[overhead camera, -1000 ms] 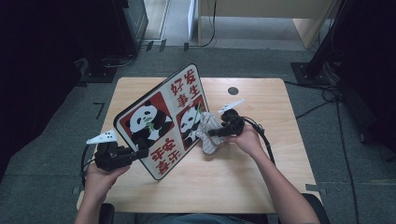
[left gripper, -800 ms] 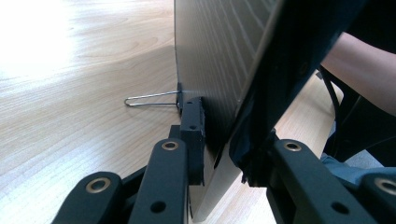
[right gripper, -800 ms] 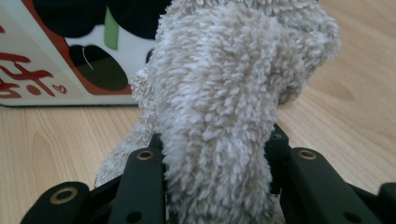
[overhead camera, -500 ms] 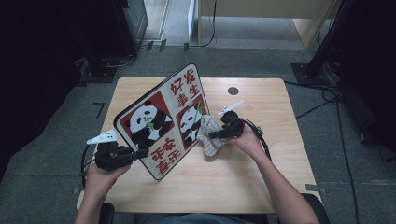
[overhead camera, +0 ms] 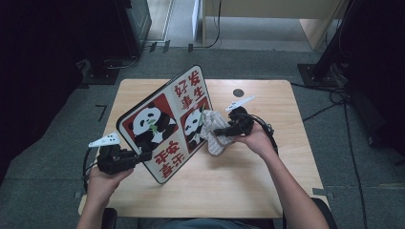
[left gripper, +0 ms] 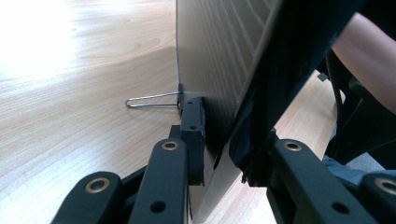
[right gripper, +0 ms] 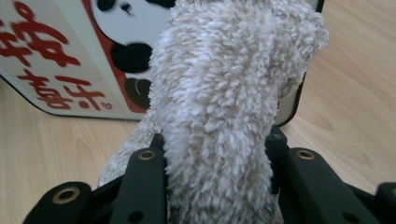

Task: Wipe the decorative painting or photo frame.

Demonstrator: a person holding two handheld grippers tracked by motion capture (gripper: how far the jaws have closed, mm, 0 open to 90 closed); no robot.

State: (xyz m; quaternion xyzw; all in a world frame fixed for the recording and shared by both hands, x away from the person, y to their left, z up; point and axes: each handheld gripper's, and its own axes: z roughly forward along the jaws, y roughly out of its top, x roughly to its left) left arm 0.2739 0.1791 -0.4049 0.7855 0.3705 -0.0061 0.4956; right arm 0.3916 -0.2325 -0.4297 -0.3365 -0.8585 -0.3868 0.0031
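Note:
A board (overhead camera: 165,125) printed with pandas and red characters stands tilted on the wooden table (overhead camera: 267,181). My left gripper (overhead camera: 143,156) is shut on its lower left edge. In the left gripper view the jaws (left gripper: 229,154) clamp that edge of the board's wood-grain back (left gripper: 219,56), and a wire loop (left gripper: 149,99) sticks out from a black clip there. My right gripper (overhead camera: 217,132) is shut on a fluffy beige cloth (overhead camera: 212,138), which is pressed against the board's printed face. The right gripper view has the cloth (right gripper: 224,102) bulging between the jaws (right gripper: 217,144), with the board (right gripper: 60,60) right behind it.
A small black round spot (overhead camera: 238,92) lies near the table's far edge. Dark floor with cables and furniture legs surrounds the table. The person's right forearm (left gripper: 369,51) crosses behind the board in the left gripper view.
The right gripper has risen slightly with the cloth along the board's face. The left gripper and the board have stayed put.

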